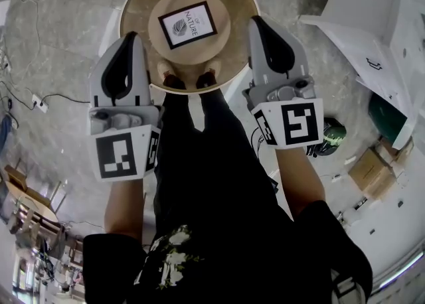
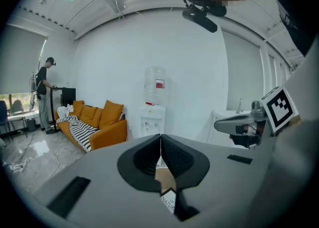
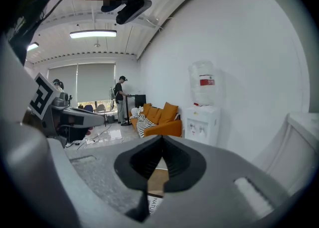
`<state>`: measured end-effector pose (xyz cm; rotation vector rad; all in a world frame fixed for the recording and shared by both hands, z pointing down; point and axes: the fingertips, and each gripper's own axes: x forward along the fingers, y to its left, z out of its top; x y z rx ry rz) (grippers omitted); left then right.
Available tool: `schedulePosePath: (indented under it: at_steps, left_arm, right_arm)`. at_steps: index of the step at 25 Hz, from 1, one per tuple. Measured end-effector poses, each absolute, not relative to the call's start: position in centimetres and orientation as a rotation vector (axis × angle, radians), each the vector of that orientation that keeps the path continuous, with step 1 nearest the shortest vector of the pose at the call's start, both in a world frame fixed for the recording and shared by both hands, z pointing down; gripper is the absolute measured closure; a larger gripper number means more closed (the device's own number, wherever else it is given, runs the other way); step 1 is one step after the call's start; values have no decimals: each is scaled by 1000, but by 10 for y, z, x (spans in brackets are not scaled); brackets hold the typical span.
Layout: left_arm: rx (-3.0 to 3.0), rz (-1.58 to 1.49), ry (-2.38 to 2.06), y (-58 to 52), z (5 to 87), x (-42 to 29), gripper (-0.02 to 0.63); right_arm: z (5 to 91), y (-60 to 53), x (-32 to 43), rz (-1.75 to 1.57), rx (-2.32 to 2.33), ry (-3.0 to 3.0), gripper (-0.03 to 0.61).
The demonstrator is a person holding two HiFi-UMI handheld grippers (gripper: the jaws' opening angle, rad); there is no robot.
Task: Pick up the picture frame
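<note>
The picture frame [image 1: 188, 24] has a black border and a white leaf print. It lies flat on the raised middle disc of a round wooden table [image 1: 232, 4]. My left gripper [image 1: 131, 37] hangs beside the table's left rim, shut and empty. My right gripper [image 1: 255, 22] is beside the right rim, also shut with nothing in it. Both are level with each other, with the frame between them and farther ahead. A corner of the frame [image 2: 169, 203] peeks out under the closed left gripper [image 2: 160, 140], and the frame [image 3: 153, 204] shows likewise below the right gripper [image 3: 162, 142].
White furniture [image 1: 372, 24] stands at the right, with a cardboard box [image 1: 368, 166] below it. Cables [image 1: 33, 100] run over the floor at the left. My shoes [image 1: 174, 81] touch the table's near edge. An orange sofa [image 2: 97, 122], a water dispenser [image 2: 153, 107] and a standing person [image 2: 44, 92] are across the room.
</note>
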<state>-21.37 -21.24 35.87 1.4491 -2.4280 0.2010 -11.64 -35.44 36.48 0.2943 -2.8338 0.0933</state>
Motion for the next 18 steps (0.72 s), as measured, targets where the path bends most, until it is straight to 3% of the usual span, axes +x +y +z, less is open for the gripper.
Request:
schedulePosePath:
  at_steps: [11,13,18]
  left_arm:
    - [1369,220,-2340,-200,438,-209,597]
    - [1360,213,-2316,-199,453,-208,551]
    - [1343,214,-2272,-202,487,-207,526]
  right_arm:
    - [432,-338,-127,68,226,-2758,578]
    - [447,-333,-131,91,195,-2745,454]
    - [483,-329,-134,125,172,-2704,449]
